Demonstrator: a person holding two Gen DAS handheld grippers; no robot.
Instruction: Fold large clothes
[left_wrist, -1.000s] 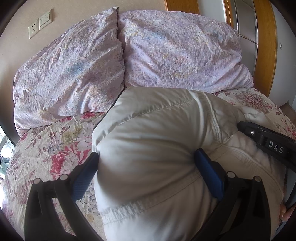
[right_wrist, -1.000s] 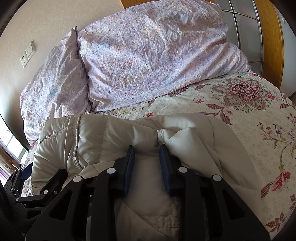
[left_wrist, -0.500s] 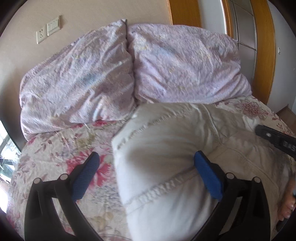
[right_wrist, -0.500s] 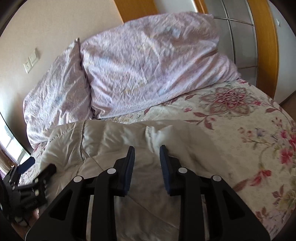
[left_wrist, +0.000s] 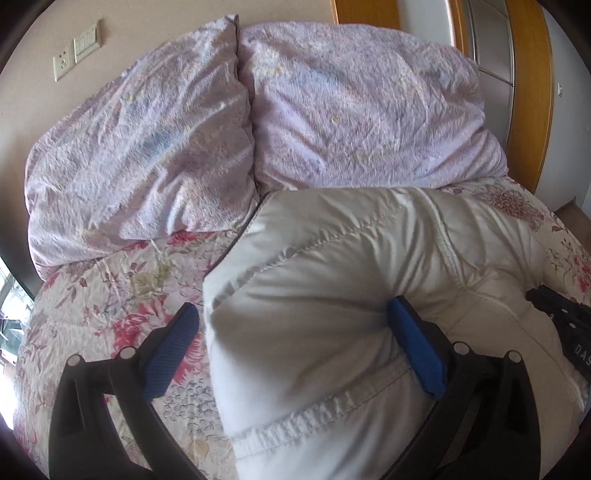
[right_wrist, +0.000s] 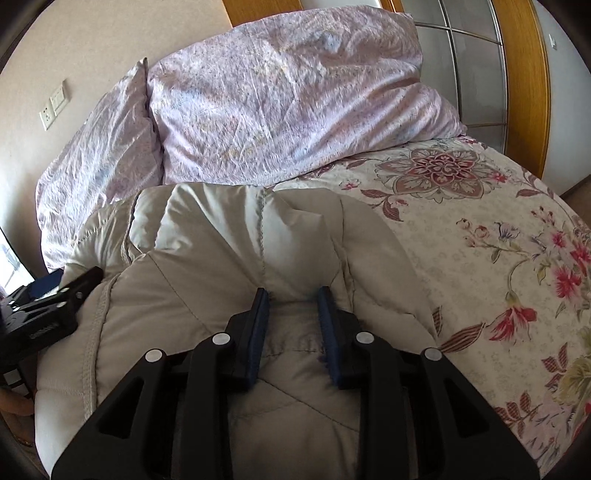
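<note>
a bed with a floral cover (right_wrist: 480, 236) stands against a beige wall (left_wrist: 155, 33) bearing a socket and switch plate (left_wrist: 75, 50), two crumpled lilac pillows (left_wrist: 354, 107) propped side by side at its head, with an orange wood frame (right_wrist: 524, 74) around grey panels (right_wrist: 469, 62) behind, and daylight at the left edge.

A puffy, quilted off-white jacket (left_wrist: 332, 314) lies bunched in thick folds on the flowered bedspread (left_wrist: 110, 295), its far edge at 12 o'clock touching the 2 lilac pillows (left_wrist: 351, 110), stitched seams facing up.
</note>
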